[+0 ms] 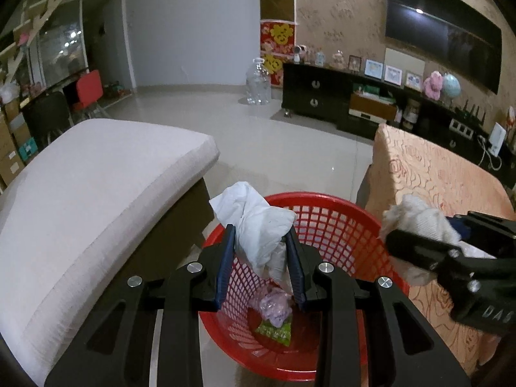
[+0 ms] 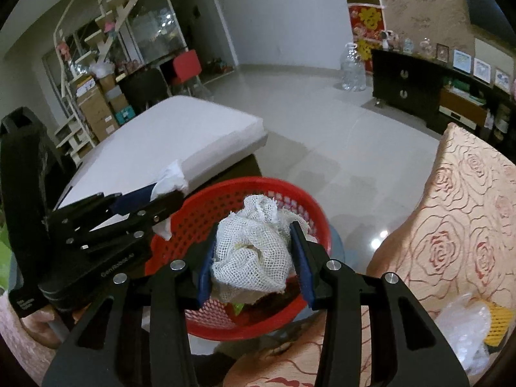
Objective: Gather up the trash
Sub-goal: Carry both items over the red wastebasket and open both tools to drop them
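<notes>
Left wrist view, left tool point(image 1: 261, 238) pinching white tissue point(image 1: 258, 222) (crumpled), above red basket point(image 1: 335, 222).

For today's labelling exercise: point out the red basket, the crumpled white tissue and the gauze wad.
red basket point(image 1: 335, 225), left wrist view, far mesh wall.
crumpled white tissue point(image 1: 258, 222), left wrist view, its middle.
gauze wad point(image 2: 251, 251), right wrist view, front face.
</notes>
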The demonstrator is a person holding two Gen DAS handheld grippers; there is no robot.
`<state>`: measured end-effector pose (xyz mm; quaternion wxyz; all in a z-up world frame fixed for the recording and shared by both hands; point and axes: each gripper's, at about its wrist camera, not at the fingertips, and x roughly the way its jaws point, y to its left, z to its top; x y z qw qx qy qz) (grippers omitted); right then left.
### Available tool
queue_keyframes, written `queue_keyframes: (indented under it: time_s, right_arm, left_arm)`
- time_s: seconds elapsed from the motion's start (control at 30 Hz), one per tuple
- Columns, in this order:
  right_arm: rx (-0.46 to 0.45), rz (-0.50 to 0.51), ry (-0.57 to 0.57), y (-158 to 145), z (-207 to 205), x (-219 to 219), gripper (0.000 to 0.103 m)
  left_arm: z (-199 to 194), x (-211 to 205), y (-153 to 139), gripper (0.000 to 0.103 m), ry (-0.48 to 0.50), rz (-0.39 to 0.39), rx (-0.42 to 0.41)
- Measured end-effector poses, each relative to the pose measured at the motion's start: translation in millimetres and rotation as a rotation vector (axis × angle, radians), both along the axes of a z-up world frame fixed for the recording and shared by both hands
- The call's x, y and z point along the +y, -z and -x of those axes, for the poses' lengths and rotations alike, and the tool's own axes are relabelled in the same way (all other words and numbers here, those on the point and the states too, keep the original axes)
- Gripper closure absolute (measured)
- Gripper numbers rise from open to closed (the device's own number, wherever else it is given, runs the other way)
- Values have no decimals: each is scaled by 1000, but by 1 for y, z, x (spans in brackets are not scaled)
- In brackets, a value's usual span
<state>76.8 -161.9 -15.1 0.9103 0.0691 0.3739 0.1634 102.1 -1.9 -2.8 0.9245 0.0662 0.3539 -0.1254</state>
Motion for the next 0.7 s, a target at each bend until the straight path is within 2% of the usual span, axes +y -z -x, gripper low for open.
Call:
queue_keyframes:
  time_s: [0.17, 0.27, 0.4, 0.5, 0.7]
  right_arm:
    - [14, 10, 4, 7, -1, 4, 60]
    - [15, 3, 16, 6, -2, 3, 52]
    - [7, -18, 13, 5, 0, 0, 39]
    - [5, -22, 8, 3, 2, 0, 38]
    - [-6, -9, 31, 0, 5, -6, 38]
  left_arm:
    - [-2, 1, 2, 73, 10, -1, 23]
    - [-2, 2, 3, 69, 10, 6, 27]
    - [0, 4, 2, 57, 5, 21, 25]
    - [0, 6, 1, 43, -4, 31, 26]
    - [0, 12, -3, 34, -30, 52, 7]
